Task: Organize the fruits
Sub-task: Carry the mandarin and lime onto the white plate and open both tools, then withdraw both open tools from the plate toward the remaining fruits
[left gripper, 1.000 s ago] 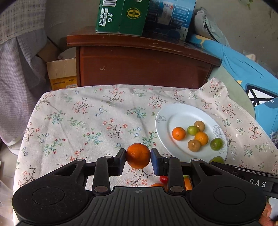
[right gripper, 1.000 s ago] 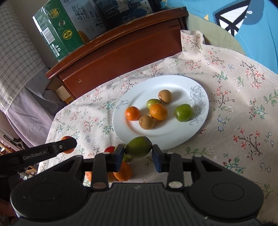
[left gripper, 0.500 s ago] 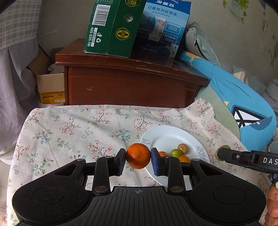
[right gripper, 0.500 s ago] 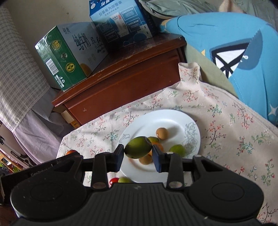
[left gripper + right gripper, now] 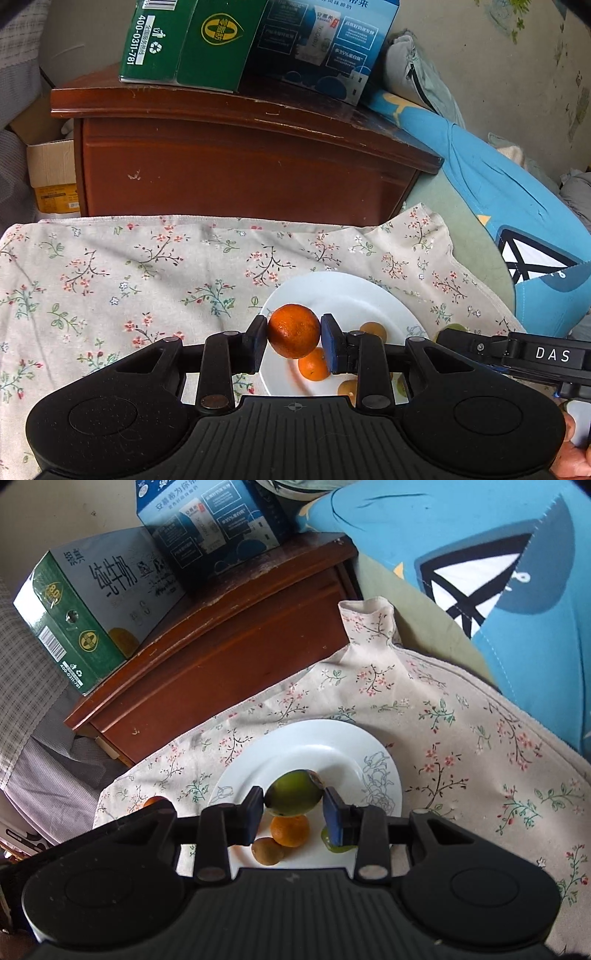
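My left gripper (image 5: 294, 336) is shut on an orange (image 5: 293, 330) and holds it in the air over the near left part of the white plate (image 5: 343, 295). My right gripper (image 5: 294, 805) is shut on a green fruit (image 5: 293, 796) above the same white plate (image 5: 332, 746). On the plate lie a small orange (image 5: 290, 830), a brown fruit (image 5: 267, 851) and a green fruit (image 5: 325, 840), partly hidden by my fingers. The right gripper's black arm (image 5: 517, 354) reaches in at the right of the left wrist view, with a green fruit (image 5: 452, 328) at its tip.
The plate sits on a table under a floral cloth (image 5: 147, 266). Behind it stands a dark wooden cabinet (image 5: 240, 162) bearing a green carton (image 5: 184, 40) and a blue carton (image 5: 325, 44). A blue cushion (image 5: 498, 572) lies to the right. A cardboard box (image 5: 51, 177) sits far left.
Both grippers have carried their fruits toward the plate and now hang over it. The plate has come closer and slid under the fingers in both views.
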The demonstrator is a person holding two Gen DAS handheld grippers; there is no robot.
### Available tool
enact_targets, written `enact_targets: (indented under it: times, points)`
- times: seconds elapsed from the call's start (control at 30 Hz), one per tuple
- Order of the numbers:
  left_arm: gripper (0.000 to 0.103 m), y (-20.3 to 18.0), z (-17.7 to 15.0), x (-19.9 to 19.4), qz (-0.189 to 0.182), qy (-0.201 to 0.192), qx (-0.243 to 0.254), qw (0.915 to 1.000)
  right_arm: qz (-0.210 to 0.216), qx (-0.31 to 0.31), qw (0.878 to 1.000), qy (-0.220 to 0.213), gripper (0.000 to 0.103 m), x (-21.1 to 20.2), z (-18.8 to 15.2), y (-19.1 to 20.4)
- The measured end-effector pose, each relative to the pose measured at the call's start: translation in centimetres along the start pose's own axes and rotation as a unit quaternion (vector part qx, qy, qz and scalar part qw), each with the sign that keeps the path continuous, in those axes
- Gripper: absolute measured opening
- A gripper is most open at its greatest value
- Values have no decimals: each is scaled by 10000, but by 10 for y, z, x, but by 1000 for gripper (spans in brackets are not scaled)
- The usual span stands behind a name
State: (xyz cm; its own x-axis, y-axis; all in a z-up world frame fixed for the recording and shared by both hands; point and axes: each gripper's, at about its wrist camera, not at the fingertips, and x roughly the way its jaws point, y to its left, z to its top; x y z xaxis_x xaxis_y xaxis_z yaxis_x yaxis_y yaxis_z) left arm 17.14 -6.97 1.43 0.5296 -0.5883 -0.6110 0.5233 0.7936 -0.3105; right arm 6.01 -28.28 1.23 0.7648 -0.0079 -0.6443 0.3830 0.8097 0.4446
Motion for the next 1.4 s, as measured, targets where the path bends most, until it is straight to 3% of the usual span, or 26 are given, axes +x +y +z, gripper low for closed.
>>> enact_targets:
  times: [0.33,0.63,0.87,0.97,1.17,1.4]
  points:
    - [29,2,3,30,-147,144,-117,9997,-290,148,9993,190,36,30,-2,-12]
    - [31,-3,-2,42,-255,239,-97,9993,-249,297,9990,218,39,36,-3,-14]
    - [34,-3,11,17,-209,106,-137,9996,-111,227,9995,169,39,30,1,-9]
    - [53,-1,15,-2,18,62,-76,10000,-78,87,9998,154,39,25,0,-2]
    - [54,5,11,-39,123,22,55,9999,25,-142,9998,168,39,12,-7,9]
    - [62,10,-15,-68,318,225,287,9988,136,-440,9986,249,40,-6,-25,23]
